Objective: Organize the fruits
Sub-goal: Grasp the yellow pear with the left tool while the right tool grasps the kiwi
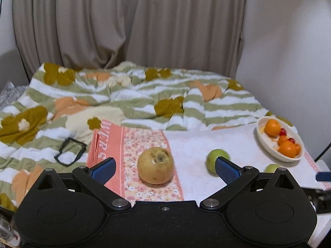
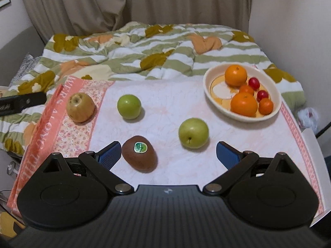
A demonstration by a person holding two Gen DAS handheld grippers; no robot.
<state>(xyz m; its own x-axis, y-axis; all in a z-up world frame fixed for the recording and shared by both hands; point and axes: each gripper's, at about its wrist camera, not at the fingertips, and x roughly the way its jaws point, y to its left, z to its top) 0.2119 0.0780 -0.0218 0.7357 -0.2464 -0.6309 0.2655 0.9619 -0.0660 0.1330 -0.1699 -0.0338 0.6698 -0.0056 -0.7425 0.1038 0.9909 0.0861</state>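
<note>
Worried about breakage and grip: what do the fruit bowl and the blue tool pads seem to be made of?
The bowl looks like glazed ceramic: cream, thick rolled rim, soft sheen, though glossy melamine is possible. The right tool's pads look like blue rubber or soft plastic, matte, with a fine ribbed grid texture.

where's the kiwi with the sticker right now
In the right wrist view the kiwi lies on the white cloth, just ahead of the open right gripper beside its left finger, with a green apple to its right.
</note>
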